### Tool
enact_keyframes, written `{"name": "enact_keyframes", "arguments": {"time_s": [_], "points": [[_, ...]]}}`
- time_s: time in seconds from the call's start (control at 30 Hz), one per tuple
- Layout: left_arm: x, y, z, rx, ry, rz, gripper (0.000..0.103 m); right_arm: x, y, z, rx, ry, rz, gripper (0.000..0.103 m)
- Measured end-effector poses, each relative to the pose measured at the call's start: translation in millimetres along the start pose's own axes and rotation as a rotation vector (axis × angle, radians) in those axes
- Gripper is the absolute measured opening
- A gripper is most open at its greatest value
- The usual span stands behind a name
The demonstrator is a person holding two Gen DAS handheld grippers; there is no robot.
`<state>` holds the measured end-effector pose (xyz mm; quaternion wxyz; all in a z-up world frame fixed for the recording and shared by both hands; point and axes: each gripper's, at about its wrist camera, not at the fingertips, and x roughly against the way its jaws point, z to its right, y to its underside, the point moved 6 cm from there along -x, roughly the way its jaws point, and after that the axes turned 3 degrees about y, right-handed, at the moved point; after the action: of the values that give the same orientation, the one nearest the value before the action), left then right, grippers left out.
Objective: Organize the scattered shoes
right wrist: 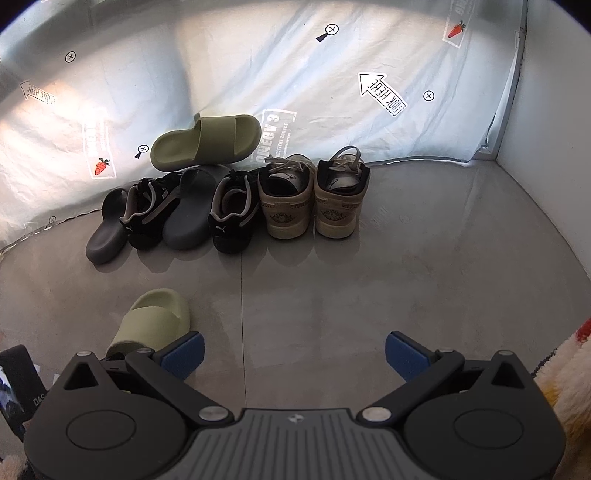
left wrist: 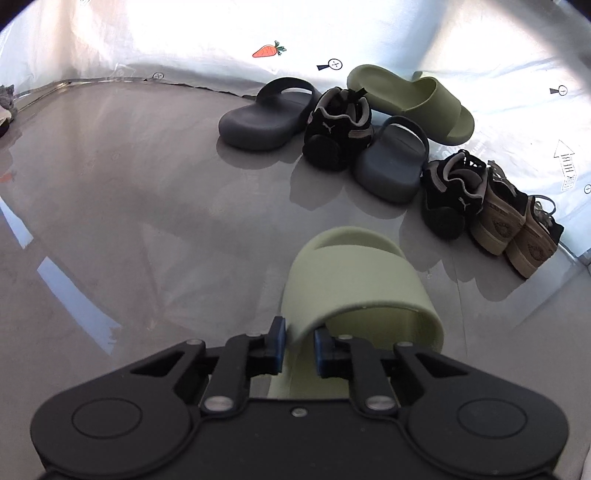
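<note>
Gripping green slide strap, left gripper clamped.

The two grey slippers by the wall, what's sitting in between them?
A black sneaker sits between the two grey slippers, seen in both views.

1. The left gripper has the strap of the near slide sandal between its fingertips; that sandal lies on the floor and runs forward from the jaws.
2. Ahead and to the right of it, a row of shoes stands against the backdrop sheet.
3. In the row, from left: a clog, a black sneaker, a second clog, a second black sneaker, then a pair of high-top sneakers.
4. Behind the row, a second slide sandal leans against the sheet.
5. From the right gripper, the row lies ahead and to the left; the near slide sandal lies just left of its left finger.
</note>
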<state>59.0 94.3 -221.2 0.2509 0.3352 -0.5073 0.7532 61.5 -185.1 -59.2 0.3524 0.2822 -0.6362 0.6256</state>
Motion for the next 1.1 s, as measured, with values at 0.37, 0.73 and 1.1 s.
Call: {"name": "enact_keyframes", "arguments": {"time_s": [0.37,0.73,1.1], "points": [[67,-34,-5,-0.117,0.136,0.154,0.061,-7,-12,21,-0.051,0.018,0.025,0.103],[-47,-185,103,-0.269,0.41,0.314,0.073,-25,-33,51,-0.072,0.075,0.033,0.103],[-192,-297,206,-0.472,0.454,0.242,0.077,-54,-49,72,-0.124,0.151,-0.014,0.103]]}}
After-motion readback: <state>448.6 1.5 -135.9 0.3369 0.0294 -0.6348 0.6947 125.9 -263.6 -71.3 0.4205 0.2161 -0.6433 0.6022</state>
